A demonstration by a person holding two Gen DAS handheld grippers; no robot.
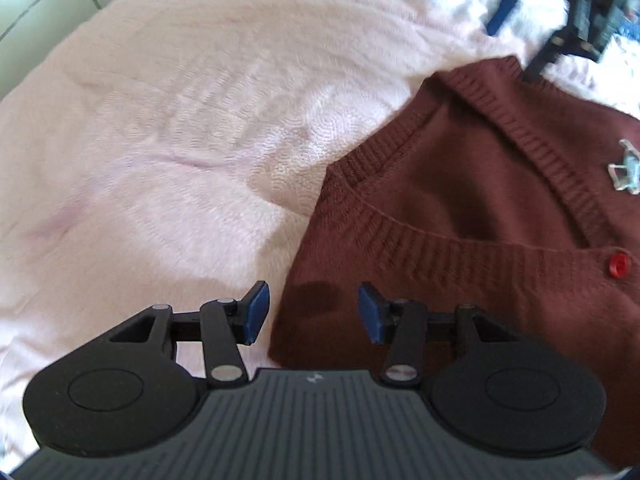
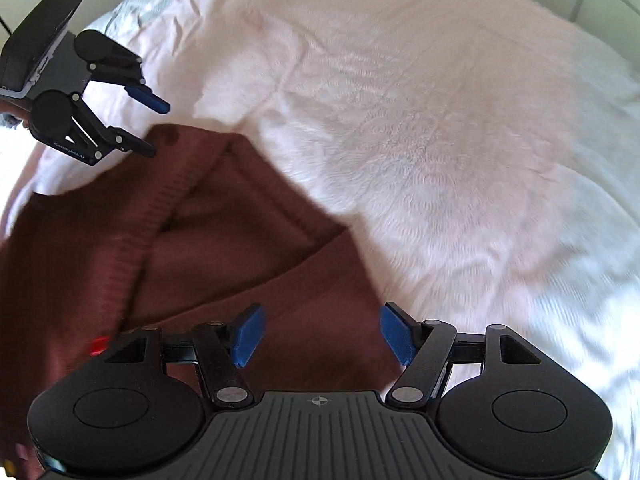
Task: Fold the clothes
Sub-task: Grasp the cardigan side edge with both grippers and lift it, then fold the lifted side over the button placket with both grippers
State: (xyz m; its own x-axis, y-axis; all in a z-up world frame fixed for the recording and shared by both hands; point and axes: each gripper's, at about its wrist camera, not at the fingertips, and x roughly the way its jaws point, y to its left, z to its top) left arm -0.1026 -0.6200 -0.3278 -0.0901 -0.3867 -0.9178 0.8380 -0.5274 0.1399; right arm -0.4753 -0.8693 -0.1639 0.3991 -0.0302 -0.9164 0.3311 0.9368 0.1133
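Note:
A maroon knit cardigan (image 1: 460, 208) lies on a pink fluffy blanket (image 1: 180, 120), V-neck ribbing up, with a red button (image 1: 619, 265) and a small pale emblem (image 1: 624, 172). My left gripper (image 1: 314, 312) stands open over the garment's shoulder edge, holding nothing. My right gripper (image 1: 520, 40) shows blurred at the top right, by the far shoulder. In the right wrist view the cardigan (image 2: 224, 248) fills the lower left, and my right gripper (image 2: 322, 334) is open just above its edge. The left gripper (image 2: 158, 130) hangs open at the upper left, by the opposite shoulder.
The pink blanket (image 2: 440, 140) spreads wide beyond the cardigan, with soft wrinkles. White sheet (image 2: 132, 16) shows near the far edge. Pale floor tiles (image 1: 40, 4) appear past the bed's edge at the top left.

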